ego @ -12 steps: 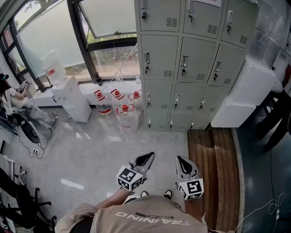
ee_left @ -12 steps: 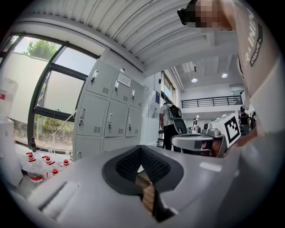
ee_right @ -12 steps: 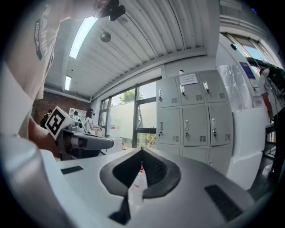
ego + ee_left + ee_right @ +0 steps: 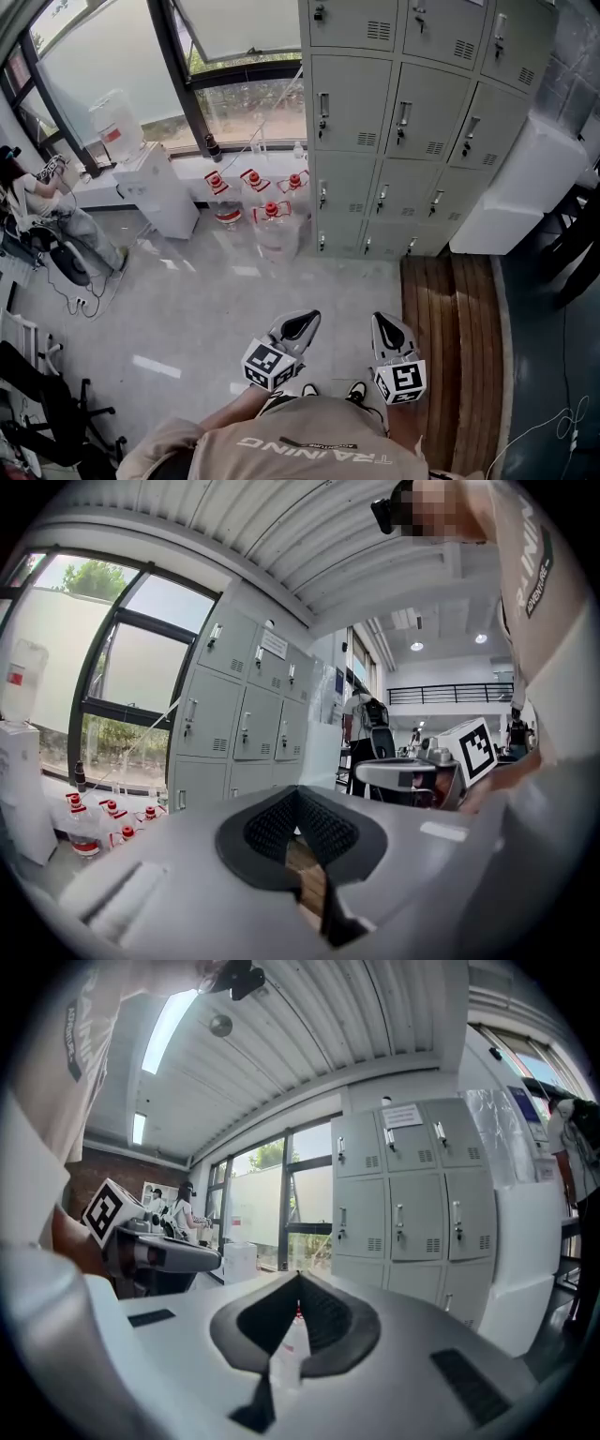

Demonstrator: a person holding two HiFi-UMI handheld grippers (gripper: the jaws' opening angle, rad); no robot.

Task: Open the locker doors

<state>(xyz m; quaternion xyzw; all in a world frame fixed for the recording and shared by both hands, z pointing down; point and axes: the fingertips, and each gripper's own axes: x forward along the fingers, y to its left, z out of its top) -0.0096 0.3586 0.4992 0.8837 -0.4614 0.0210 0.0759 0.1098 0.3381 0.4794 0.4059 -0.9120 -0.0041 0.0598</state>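
Two empty grippers: left gripper (image 4: pixel 300 324) and right gripper (image 4: pixel 387 328) are pressed together, well short of the lockers (image 4: pixel 424 199). Doors (image 4: pixel 354 127) look stiff, light-swinging sheet metal; hook a slim handle (image 4: pixel 323 103).

Head view steeply down; gripper views forward (lockers (image 4: pixel 403 122) common, far).

Matt grey painted metal lockers (image 4: pixel 403 122), glossy pale polished floor (image 4: pixel 216 309), brown wood-slat platform (image 4: pixel 450 328), clear smooth plastic water jugs (image 4: pixel 275 234), smooth white plastic dispenser (image 4: pixel 164 192).
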